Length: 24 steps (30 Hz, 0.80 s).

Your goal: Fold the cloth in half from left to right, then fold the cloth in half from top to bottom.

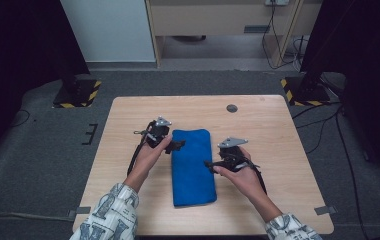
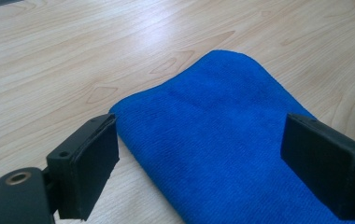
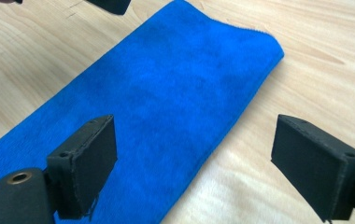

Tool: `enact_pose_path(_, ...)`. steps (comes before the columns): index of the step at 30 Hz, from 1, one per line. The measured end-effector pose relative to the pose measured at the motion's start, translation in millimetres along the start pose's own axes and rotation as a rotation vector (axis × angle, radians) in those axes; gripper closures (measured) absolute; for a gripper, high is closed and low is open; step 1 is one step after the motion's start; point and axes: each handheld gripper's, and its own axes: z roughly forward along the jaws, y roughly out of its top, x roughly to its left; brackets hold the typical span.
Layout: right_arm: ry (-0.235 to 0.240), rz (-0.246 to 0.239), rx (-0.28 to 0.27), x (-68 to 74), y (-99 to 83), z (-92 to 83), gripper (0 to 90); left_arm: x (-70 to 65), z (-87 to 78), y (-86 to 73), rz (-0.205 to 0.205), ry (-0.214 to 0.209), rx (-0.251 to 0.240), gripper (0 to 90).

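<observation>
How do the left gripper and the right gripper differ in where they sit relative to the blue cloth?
The left gripper sits at the blue cloth's left edge near its far end; the right gripper sits at the cloth's right edge about halfway along. The left points rightward, the right leftward. Both have open jaws with nothing gripped.

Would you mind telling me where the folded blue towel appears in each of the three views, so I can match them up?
High view: the blue towel lies lengthwise at the table's centre, between the two grippers.
Left gripper view: it fills the lower right, one rounded corner toward the top.
Right gripper view: it runs diagonally from lower left to the top centre.
Shared landmark: the light wooden table under the towel.
</observation>
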Motion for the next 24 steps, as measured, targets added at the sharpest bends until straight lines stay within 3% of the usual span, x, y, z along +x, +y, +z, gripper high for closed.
enact_pose_path(7,-0.005,-0.008,-0.022,-5.0,21.4,7.1,22.8,7.3,-6.4,-5.9,-0.018,0.010,-0.015,10.7)
enact_pose_path(24,0.000,-0.025,-0.013,-16.4,65.6,23.2,35.7,14.3,-20.8,-5.0,-0.004,0.048,-0.052,11.3)
